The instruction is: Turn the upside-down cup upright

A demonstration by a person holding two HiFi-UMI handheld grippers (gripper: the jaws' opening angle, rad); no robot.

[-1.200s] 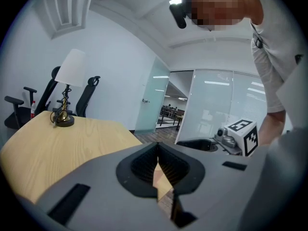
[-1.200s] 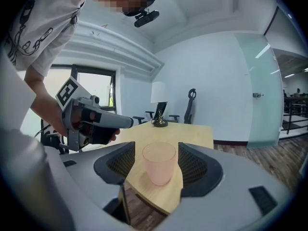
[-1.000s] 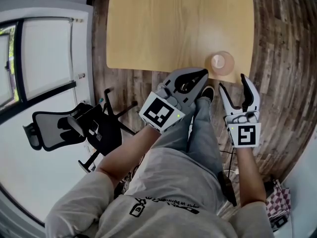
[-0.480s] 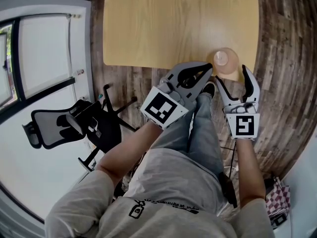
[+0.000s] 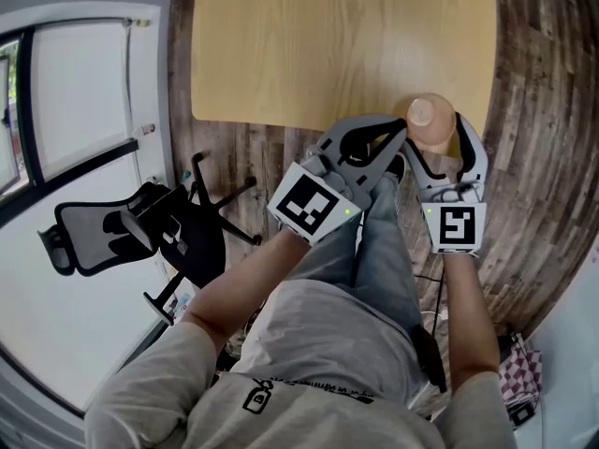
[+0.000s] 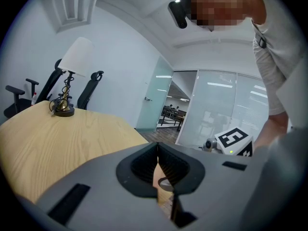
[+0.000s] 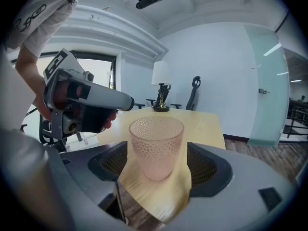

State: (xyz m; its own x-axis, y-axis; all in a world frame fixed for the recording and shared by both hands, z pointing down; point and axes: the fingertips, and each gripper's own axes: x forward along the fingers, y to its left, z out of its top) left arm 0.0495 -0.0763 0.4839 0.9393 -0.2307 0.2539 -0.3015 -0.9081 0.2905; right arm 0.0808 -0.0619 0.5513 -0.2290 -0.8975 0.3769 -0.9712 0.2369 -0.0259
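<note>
The pink dimpled cup point(image 7: 156, 146) stands at the desk's point(image 5: 328, 54) near edge between the right gripper's point(image 5: 438, 138) jaws, which have just been opening wide and do not touch it, while the left gripper point(image 5: 401, 134) hovers beside it, clenched and empty (its own view shows only a sliver of cup).

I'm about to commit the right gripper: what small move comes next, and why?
Probably close the right gripper on the cup. Its jaws have just been opening and stand wide to either side of the cup, not touching it. The cup stands near the table edge, so grip gently.
</note>
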